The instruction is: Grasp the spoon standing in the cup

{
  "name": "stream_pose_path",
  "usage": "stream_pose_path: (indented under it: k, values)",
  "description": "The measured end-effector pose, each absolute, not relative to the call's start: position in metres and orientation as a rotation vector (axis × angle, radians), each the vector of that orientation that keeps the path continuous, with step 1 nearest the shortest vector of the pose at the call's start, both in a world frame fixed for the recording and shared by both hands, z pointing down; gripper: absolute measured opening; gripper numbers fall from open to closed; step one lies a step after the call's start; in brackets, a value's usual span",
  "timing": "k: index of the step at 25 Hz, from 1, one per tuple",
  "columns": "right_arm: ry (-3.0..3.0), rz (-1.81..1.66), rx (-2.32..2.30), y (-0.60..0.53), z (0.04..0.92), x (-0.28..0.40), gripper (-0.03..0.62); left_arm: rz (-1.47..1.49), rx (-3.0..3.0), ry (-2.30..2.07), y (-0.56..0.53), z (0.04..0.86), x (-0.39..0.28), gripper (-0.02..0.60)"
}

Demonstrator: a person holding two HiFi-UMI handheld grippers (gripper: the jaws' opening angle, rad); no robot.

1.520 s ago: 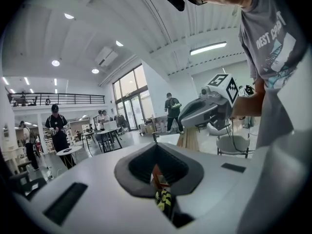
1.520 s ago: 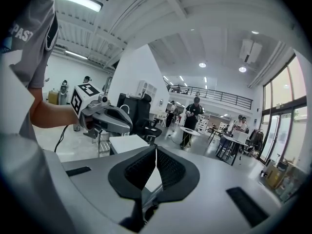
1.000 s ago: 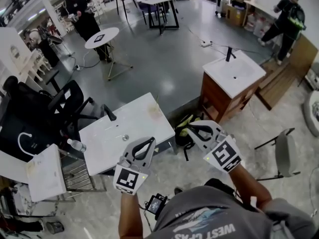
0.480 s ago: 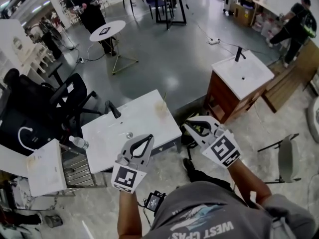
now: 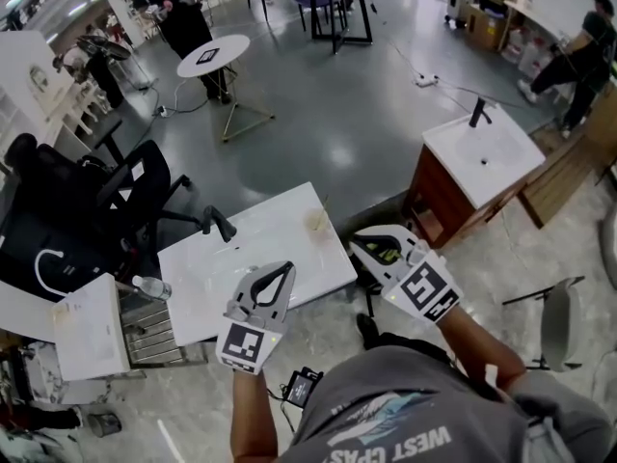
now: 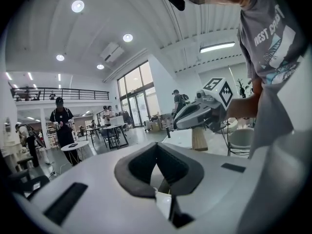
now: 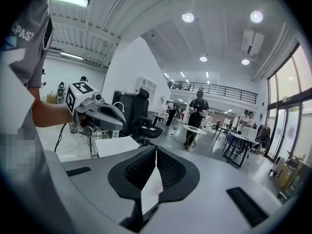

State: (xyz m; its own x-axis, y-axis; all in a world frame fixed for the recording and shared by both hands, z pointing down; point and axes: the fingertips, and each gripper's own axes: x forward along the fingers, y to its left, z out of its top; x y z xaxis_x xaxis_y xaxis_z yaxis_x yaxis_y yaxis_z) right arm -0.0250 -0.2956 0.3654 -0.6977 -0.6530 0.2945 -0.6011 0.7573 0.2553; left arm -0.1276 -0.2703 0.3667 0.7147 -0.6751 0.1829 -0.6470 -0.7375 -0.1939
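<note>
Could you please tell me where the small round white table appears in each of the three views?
Head view: round table upper left, on the grey floor.
Left gripper view: at the left, mid-height.
Right gripper view: just right of centre.
Shared landmark: the person in black standing beside it.

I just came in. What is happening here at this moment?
A person holds a gripper in each hand and stands before a white table. The left gripper and the right gripper are both shut and empty, close to the table's near edge. A cup stands near the far right corner with a thin spoon upright in it. Nothing touches it yet.
</note>
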Motion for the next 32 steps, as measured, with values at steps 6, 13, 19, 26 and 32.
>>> stream_pose_path:
  k: [6,13,19,26,32]
  values:
    - [-2.583,-0.165,0.914,-0.325,0.382,-0.035,0.034,-0.378,-2.813,1.125,-0.296,0.378,-0.136,0.002]
    - [-2.570,-0.125,0.903,-0.365,0.402,-0.041,0.034,-0.399,-2.835,1.153,-0.326,0.394,-0.141,0.002]
    - [-2.553,-0.035,0.902,-0.403,0.436,-0.039,0.034,-0.435,-2.861,1.174,-0.353,0.417,-0.141,0.002]
    - [-2.526,0.087,0.893,-0.438,0.481,-0.036,0.035,-0.497,-2.895,1.182,-0.377,0.445,-0.138,0.002]
    - [-2.508,0.196,0.873,-0.462,0.521,-0.031,0.035,-0.536,-2.920,1.210,-0.393,0.466,-0.133,0.002]
